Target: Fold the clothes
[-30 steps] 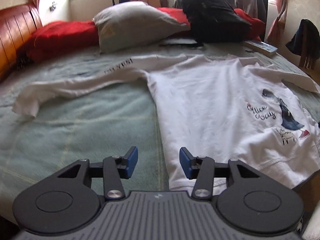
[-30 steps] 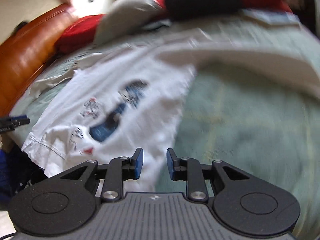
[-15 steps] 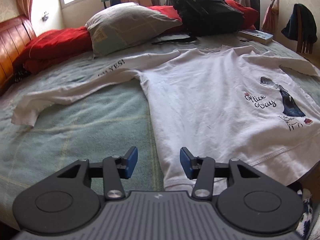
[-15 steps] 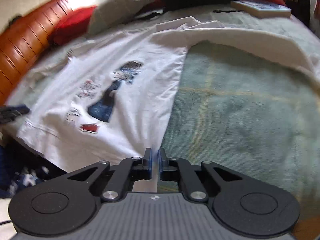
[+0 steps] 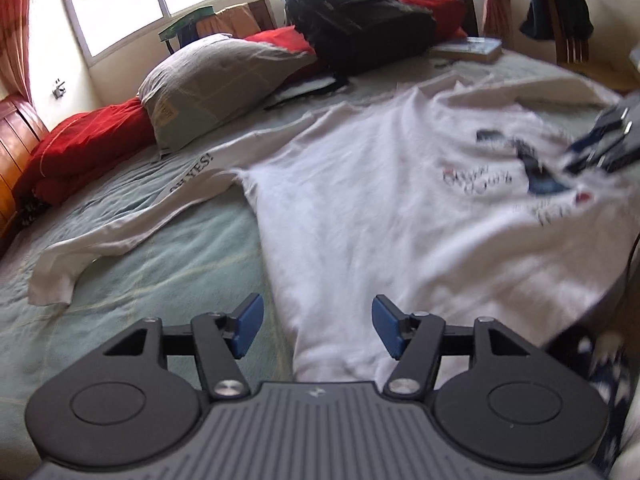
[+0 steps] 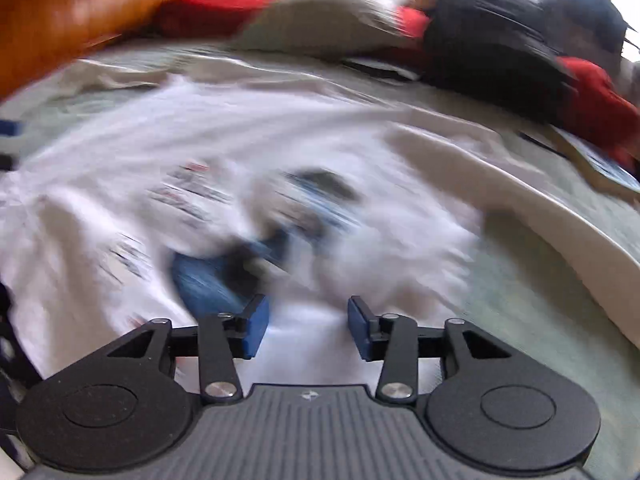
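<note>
Left gripper (image 5: 316, 328): jaws just widened, released, nothing gripped, hovering at the bottom hem of the white long-sleeve shirt (image 5: 384, 208). Right gripper (image 6: 307, 328): jaws reopened after nearly closing half a second ago, empty over the hem by the blue print; view blurred. Shirt lies spread face-up on the green bed (image 5: 152, 264), left sleeve (image 5: 132, 228) stretched out. Beyond: pillow (image 5: 216, 80), backpack (image 5: 356, 16). Likely both lining up to grab the hem; no fold made yet.
</note>
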Demonstrator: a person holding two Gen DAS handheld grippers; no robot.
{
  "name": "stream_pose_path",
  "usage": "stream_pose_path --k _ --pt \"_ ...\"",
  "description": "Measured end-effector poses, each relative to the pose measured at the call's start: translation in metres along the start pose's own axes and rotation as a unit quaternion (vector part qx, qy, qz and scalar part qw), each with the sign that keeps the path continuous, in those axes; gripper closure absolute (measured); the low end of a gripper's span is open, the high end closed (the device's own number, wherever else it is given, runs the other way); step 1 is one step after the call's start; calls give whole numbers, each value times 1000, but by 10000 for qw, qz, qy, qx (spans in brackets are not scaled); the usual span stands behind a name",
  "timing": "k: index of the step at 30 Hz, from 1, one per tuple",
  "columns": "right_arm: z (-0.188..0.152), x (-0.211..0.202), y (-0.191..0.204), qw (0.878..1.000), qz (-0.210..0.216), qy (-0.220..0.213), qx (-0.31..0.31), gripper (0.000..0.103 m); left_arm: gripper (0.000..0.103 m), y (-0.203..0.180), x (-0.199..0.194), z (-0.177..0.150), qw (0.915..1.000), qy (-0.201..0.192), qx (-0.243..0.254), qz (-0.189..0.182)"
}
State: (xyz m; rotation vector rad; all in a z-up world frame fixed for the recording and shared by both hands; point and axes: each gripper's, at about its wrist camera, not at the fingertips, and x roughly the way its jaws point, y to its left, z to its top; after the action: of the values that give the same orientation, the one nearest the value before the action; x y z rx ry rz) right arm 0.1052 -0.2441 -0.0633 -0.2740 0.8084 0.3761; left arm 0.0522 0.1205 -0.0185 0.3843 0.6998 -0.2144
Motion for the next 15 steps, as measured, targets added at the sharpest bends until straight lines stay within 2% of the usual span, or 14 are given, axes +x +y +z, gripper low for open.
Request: stream_pose_path --k 1,2,4,6,8,10,12,15 --pt "-4 -9 -5 9998 -193 47 47 49 41 -2 -2 -2 10000 6 94 25" --pt "-5 -19 -4 9998 -208 -12 60 50 41 -3 -3 -4 9998 7 185 48" --pt "-3 -40 7 9996 -3 -269 41 50 40 -10 -5 3 9995 -122 276 -56" --pt "7 -54 31 9970 495 -587 -46 49 37 -20 -6 11 9982 -295 380 -345" --pt "17 -52 63 9917 1035 -702 -285 49 36 -35 -6 20 9948 -485 523 -730" --pt "18 -40 86 9875 1362 -637 -470 49 36 -49 -2 26 9897 -579 598 -1165" --pt "11 -23 96 9877 1411 -422 -518 50 36 -64 6 28 9830 -581 613 -1633" --pt "-2 -2 105 9877 1484 -173 -467 50 36 -77 20 11 9805 -257 545 -1869"
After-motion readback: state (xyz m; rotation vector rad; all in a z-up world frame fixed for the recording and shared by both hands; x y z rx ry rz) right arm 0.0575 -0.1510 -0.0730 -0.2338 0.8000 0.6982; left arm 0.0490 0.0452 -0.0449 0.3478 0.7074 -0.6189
